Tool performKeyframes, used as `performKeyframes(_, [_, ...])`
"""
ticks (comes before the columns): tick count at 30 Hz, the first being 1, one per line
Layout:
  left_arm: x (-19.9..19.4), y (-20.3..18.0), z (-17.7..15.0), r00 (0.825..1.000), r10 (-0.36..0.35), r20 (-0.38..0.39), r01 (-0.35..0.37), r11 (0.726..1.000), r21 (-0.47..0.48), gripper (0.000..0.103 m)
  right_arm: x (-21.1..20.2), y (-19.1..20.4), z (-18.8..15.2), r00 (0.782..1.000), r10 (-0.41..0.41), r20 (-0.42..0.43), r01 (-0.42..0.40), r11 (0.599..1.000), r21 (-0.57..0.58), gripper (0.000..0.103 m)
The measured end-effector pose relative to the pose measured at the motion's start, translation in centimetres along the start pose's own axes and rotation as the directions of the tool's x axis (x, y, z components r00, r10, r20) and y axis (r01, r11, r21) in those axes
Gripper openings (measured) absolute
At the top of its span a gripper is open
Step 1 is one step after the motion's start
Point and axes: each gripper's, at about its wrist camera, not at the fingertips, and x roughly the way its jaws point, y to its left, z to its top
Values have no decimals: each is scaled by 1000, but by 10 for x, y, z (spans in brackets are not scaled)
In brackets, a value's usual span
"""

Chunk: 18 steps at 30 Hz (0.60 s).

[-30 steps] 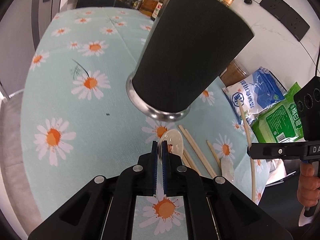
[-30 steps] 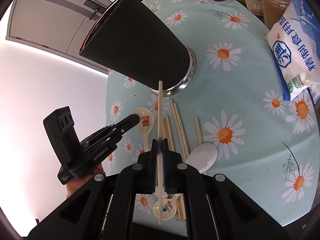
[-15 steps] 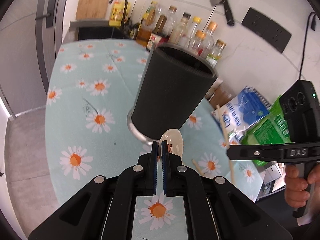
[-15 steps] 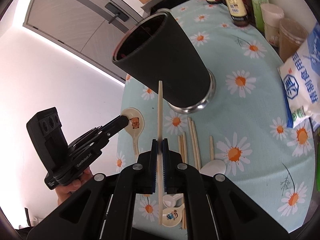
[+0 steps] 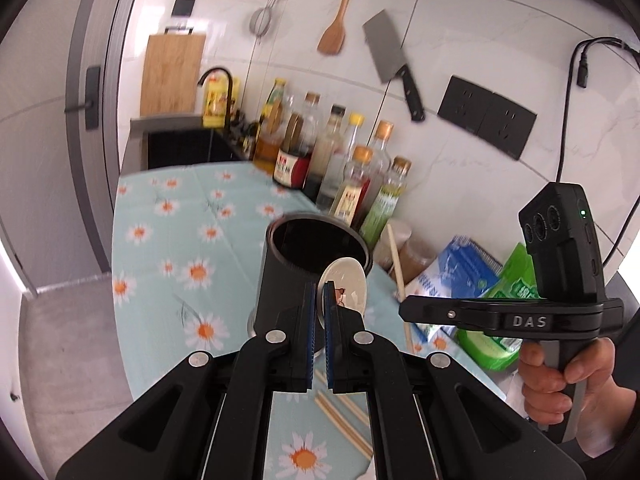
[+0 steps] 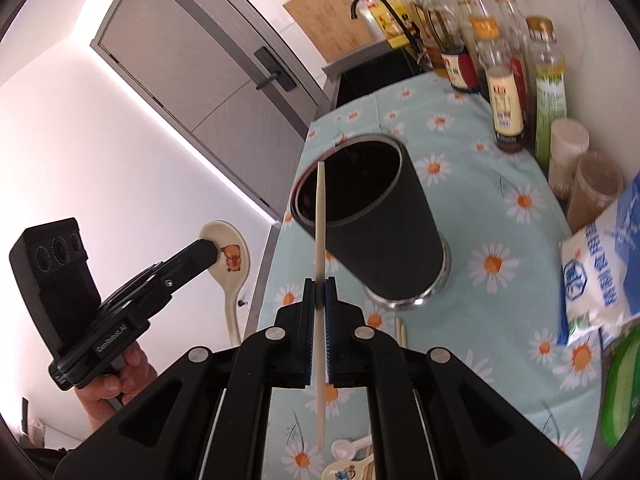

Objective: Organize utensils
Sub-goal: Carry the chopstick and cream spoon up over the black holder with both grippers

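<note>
one pale chopstick (image 6: 320, 240), bear-printed spoon (image 6: 228, 256)

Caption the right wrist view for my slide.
Right gripper holds a chopstick before the black utensil holder.

both grippers are matte black plastic, each with two angular arms fixed by round silver screws and blue ribbed pads (image 5: 309, 336) lining the inner finger faces. the right gripper (image 5: 404, 307) carries white "das" lettering and a black three-lens sensor box with a small green light. the left gripper (image 6: 208, 254) bears faint white lettering, and bare-skinned hands grip both handles.
</note>
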Motion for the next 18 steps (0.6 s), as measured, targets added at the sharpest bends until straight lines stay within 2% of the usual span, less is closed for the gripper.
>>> performKeyframes(8, [-4,-7,33,994,39,98,-44,998,45,3,-11,1,39,993,-19,118,22,999,-29,6])
performKeyframes(18, [-5,-5,78,962,110,251,-137,986,90,3,-27,18,85,956,-24,293,54,994,-95,6])
